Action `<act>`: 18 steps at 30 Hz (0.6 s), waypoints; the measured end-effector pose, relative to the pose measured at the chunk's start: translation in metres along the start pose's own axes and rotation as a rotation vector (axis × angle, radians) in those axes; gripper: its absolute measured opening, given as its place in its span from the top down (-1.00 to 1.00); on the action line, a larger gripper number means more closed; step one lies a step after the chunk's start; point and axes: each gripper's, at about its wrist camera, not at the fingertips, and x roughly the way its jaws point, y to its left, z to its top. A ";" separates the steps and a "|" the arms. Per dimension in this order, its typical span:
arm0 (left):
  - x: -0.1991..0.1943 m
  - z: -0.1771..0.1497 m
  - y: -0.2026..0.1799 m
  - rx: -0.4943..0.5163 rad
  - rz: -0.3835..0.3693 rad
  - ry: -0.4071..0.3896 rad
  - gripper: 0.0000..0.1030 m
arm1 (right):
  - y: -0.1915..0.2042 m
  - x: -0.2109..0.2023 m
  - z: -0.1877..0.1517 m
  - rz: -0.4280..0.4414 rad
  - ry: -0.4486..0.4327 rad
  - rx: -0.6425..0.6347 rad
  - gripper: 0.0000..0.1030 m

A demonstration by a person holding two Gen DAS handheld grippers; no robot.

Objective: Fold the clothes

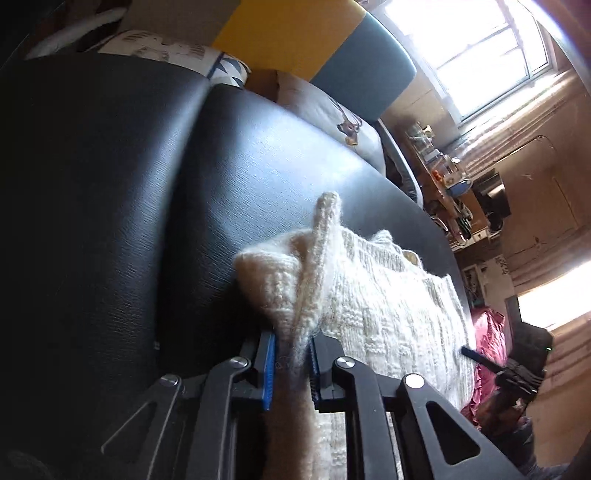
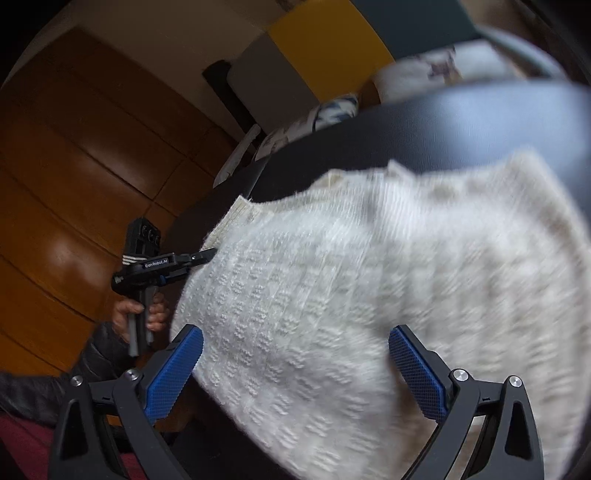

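A cream knit sweater (image 1: pixel 388 302) lies bunched on a black leather seat (image 1: pixel 147 184). My left gripper (image 1: pixel 291 345) is shut on a folded edge of it, and the knit sticks up between the blue pads (image 1: pixel 269 369). In the right wrist view the sweater (image 2: pixel 369 258) spreads over the seat (image 2: pixel 443 122), blurred at the right. My right gripper (image 2: pixel 295 332) is open just above the knit, with its blue pads (image 2: pixel 177 369) wide apart. The left gripper (image 2: pixel 208 254) bites the sweater's left edge there, held by a hand (image 2: pixel 144 314). The right gripper (image 1: pixel 471 352) shows small at the sweater's far side.
Patterned pillows (image 1: pixel 177 51) and a grey cushion (image 1: pixel 332 110) sit behind the seat, below a yellow and teal panel (image 1: pixel 295 33). A pink cloth (image 1: pixel 487 332) lies past the sweater. A cluttered desk (image 1: pixel 454 192) stands under the window. Wooden floor (image 2: pixel 74 184) lies left of the seat.
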 end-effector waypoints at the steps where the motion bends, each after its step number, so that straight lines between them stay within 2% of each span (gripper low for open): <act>1: -0.004 0.002 0.002 0.004 0.017 -0.005 0.74 | 0.001 -0.007 0.003 -0.030 0.006 -0.041 -0.98; 5: -0.019 0.016 0.005 0.027 0.062 -0.025 0.74 | -0.006 -0.018 0.012 -0.121 0.086 -0.139 -0.96; 8: -0.029 0.021 0.004 0.054 0.084 -0.012 0.74 | -0.010 -0.009 0.020 -0.118 0.149 -0.190 -0.95; 12: -0.039 0.022 0.004 0.073 0.121 -0.002 0.74 | -0.024 0.016 0.019 -0.214 0.302 -0.284 -0.95; 15: -0.048 0.020 0.006 0.060 0.108 -0.002 0.74 | -0.035 0.036 0.018 -0.294 0.422 -0.357 -0.94; 18: -0.054 0.017 0.005 0.003 0.040 -0.018 0.74 | -0.042 0.042 0.010 -0.313 0.441 -0.375 -1.00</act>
